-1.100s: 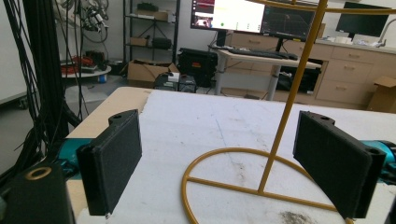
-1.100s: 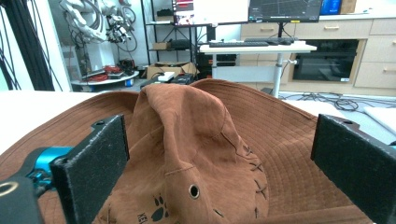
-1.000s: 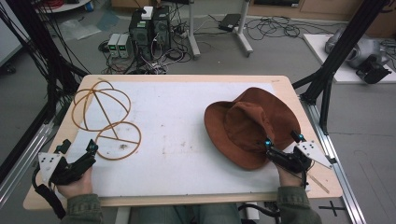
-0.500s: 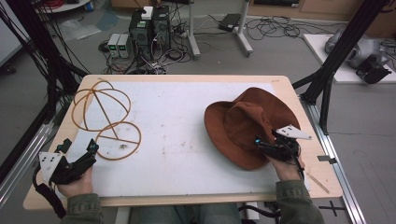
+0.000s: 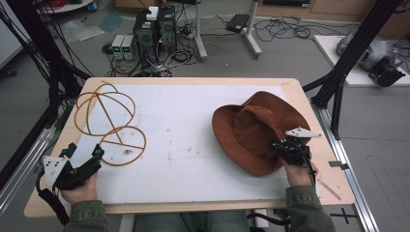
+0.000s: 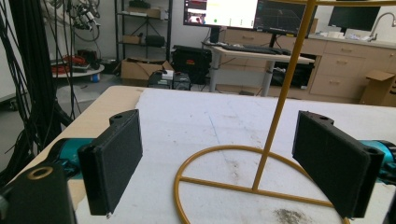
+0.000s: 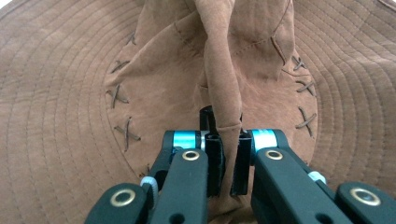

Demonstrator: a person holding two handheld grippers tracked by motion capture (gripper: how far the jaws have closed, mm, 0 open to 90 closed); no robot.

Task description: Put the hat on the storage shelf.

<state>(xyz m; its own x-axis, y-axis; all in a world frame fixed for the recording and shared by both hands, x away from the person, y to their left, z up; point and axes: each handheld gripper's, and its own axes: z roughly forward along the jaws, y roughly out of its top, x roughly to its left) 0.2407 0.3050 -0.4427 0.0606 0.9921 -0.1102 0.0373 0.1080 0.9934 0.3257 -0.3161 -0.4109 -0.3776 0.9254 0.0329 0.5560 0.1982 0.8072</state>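
A brown suede hat (image 5: 251,130) lies on the right half of the white table top, its crown crumpled. My right gripper (image 5: 283,147) sits over the hat's near right side, shut on a pinched fold of the hat's crown (image 7: 224,93). A yellow wire hat stand (image 5: 104,116) with a ring base (image 6: 243,186) and an upright rod stands at the table's left. My left gripper (image 5: 84,157) rests at the near left, just in front of the ring base, its jaws wide open with nothing between them. The pads (image 6: 114,158) frame the stand's rod.
The wooden table edge (image 5: 193,208) runs along the front. Black frame posts (image 5: 348,63) stand at both sides. Computers and cables (image 5: 154,34) lie on the floor behind the table. A monitor and desks (image 6: 243,18) stand far off.
My right gripper has moved left and inward onto the hat and closed on a fold of its crown. The left gripper has stayed put.
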